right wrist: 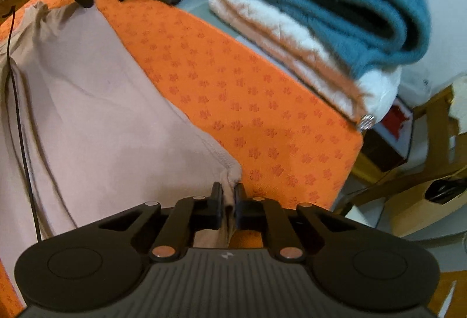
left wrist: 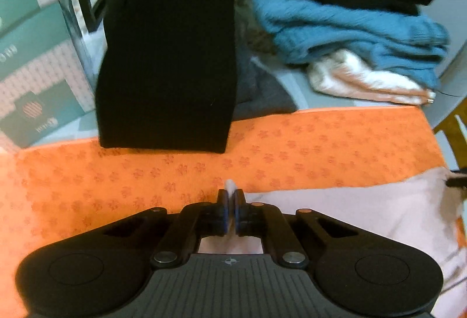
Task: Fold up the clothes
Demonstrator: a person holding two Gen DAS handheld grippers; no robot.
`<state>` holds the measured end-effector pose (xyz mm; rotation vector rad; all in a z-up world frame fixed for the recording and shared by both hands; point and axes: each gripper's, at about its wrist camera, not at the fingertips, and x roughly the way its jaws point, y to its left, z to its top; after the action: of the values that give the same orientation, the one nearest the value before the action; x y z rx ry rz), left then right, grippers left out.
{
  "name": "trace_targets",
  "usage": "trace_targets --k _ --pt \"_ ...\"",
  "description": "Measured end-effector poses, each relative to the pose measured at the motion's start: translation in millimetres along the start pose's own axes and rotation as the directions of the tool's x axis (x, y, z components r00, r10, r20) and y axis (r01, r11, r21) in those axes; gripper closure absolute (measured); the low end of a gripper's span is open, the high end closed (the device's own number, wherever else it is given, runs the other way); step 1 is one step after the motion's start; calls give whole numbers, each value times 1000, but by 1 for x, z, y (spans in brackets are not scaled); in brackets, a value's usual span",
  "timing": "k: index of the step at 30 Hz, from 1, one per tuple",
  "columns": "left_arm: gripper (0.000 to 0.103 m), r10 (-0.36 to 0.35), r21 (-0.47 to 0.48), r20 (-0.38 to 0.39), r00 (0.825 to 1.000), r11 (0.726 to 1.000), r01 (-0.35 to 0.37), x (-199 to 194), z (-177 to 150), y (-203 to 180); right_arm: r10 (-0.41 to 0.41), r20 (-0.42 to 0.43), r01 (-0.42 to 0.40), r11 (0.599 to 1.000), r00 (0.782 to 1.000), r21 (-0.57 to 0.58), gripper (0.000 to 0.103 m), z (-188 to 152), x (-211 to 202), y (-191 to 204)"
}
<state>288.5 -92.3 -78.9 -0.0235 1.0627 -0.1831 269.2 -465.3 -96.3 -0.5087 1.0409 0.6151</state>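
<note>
Orange cloth [right wrist: 262,113] with a small flower print covers the whole work surface, and we've got the pale pink garment [right wrist: 102,113] spread flat on it, filling the near left of the right wrist view. Behind it sits a stack of folded clothes: a teal sweater [right wrist: 335,11] on top of a white and peach piece [right wrist: 306,61], with dark items above and beside them. A black folded item [left wrist: 166,69] overlaps the far edge of the orange cloth in the left wrist view.

Now the tongs. Our right gripper [right wrist: 228,201] is pinched shut on a hemmed corner of the garment, fabric bunched between the 2 fingers. Our left gripper [left wrist: 230,210] is pressed together too, with a sliver of pale fabric poking up between the pads, so we read it as nipping the garment's other corner. In the right view that left gripper shows as the dark tip touching the far corner.

So we judge both corners are caught, and the fold comes next. Doing it well means lifting both corners evenly, keeping the edge taut between the 2 grippers, and carrying it over in 1 smooth sweep. The left bite looks thin, so it could slip.
</note>
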Motion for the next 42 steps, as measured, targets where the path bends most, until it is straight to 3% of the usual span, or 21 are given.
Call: trace_targets --k 10,16,22,28,33,37,38,40,42 --pt "97 -87 43 57 995 996 84 -99 -48 -2 -88 155 97 994 984 -51 94 -28 -85 45" --pt "97 -67 160 65 996 985 56 -136 -110 -22 -118 223 133 990 968 -55 94 -62 -113 86" --pt "97 -46 116 34 998 992 42 -137 -167 -26 -196 253 234 963 947 -131 93 -103 -115 140" --pt "97 -23 111 17 1000 994 21 -125 -202 -28 -253 191 284 946 948 -158 91 -135 -102 178" --pt "96 -15 77 31 999 997 13 -122 -220 -25 -253 125 256 967 960 -13 77 -148 -112 183" --pt "96 -15 46 40 999 999 13 -123 -225 -22 -173 96 147 962 980 230 65 -152 -128 175" --pt "96 -14 41 42 999 999 12 -123 -226 -22 -142 97 106 945 985 309 59 -153 -131 171" --pt "96 -12 34 47 999 999 11 -124 -226 -21 -70 121 2 870 990 492 49 -158 -133 161" --pt "96 -12 27 52 999 1000 11 -125 -227 -21 -9 168 -105 744 986 660 45 -167 -131 149"
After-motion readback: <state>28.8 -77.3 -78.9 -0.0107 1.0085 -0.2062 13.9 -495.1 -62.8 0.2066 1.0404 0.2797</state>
